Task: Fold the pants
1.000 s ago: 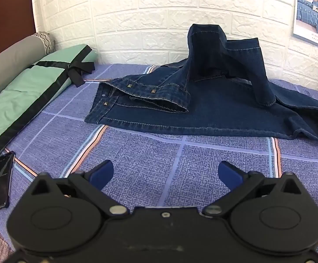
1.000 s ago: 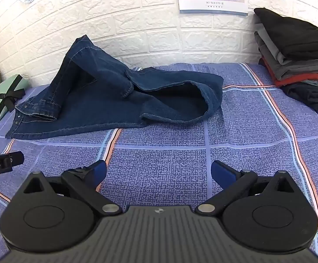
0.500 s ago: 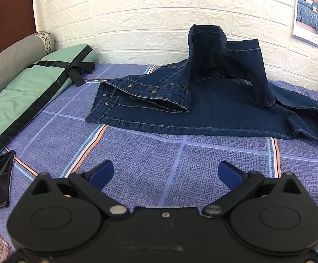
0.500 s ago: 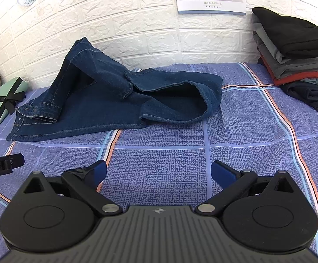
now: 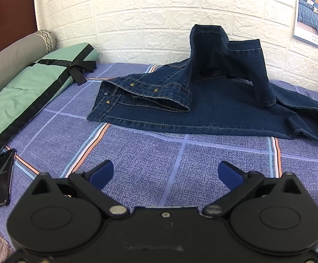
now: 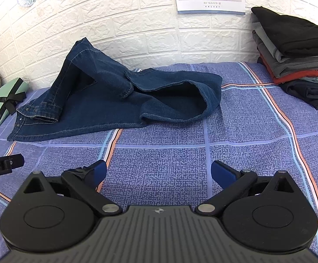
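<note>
Dark blue denim pants [image 5: 213, 107] lie crumpled on the blue plaid bed, waistband to the left, one leg propped up against the white brick wall. They also show in the right wrist view [image 6: 106, 105], with an open leg cuff [image 6: 187, 100] facing me. My left gripper [image 5: 165, 173] is open and empty, hovering over the bedspread well in front of the pants. My right gripper [image 6: 158, 172] is open and empty too, also short of the pants. The tip of the left gripper [image 6: 3, 165] shows at the left edge of the right wrist view.
A green bedding roll with a black ribbon [image 5: 27, 92] and a grey bolster [image 5: 7, 63] lie along the left. A black phone [image 5: 1, 177] lies near the bed's left edge. A stack of folded clothes [image 6: 294, 50] stands at the right.
Both views have shifted very slightly; the pants lie as before and both grippers stay open.
</note>
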Available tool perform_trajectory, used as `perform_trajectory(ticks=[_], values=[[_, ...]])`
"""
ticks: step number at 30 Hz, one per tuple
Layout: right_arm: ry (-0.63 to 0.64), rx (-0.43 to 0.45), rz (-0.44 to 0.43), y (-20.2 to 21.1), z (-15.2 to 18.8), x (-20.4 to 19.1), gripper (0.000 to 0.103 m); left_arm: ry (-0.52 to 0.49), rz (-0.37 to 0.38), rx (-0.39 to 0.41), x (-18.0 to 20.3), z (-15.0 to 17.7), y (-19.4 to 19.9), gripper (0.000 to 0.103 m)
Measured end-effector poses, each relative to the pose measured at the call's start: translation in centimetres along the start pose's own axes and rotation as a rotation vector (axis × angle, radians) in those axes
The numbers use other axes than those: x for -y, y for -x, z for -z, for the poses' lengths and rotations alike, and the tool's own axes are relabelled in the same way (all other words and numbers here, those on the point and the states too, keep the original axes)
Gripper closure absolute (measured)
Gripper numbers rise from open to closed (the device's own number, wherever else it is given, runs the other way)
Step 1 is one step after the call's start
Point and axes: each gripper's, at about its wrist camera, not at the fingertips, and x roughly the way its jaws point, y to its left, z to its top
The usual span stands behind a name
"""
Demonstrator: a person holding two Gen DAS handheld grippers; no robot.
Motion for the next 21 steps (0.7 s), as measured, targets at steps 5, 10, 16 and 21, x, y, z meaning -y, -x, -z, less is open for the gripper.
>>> perform_trajectory(ticks=[5,10,16,21], values=[[-0.001,-0.002,-0.002,-0.02,0.06,-0.14,0.000,0.001,0.000,0.000,-0.12,0.05,0.02,0.000],[-0.004,-0.006,-0.004,-0.18,0.03,-0.29,0.000,0.005,-0.004,-0.002,-0.42,0.14,0.00,0.000],[-0.006,-0.011,-0.008,-0.49,-0.05,-0.27,0.000,0.004,-0.007,-0.006,-0.42,0.07,-0.20,0.000],[-0.008,-0.016,-0.009,-0.75,0.06,-0.31,0.000,0.004,-0.010,-0.012,-0.35,-0.05,-0.53,0.000]])
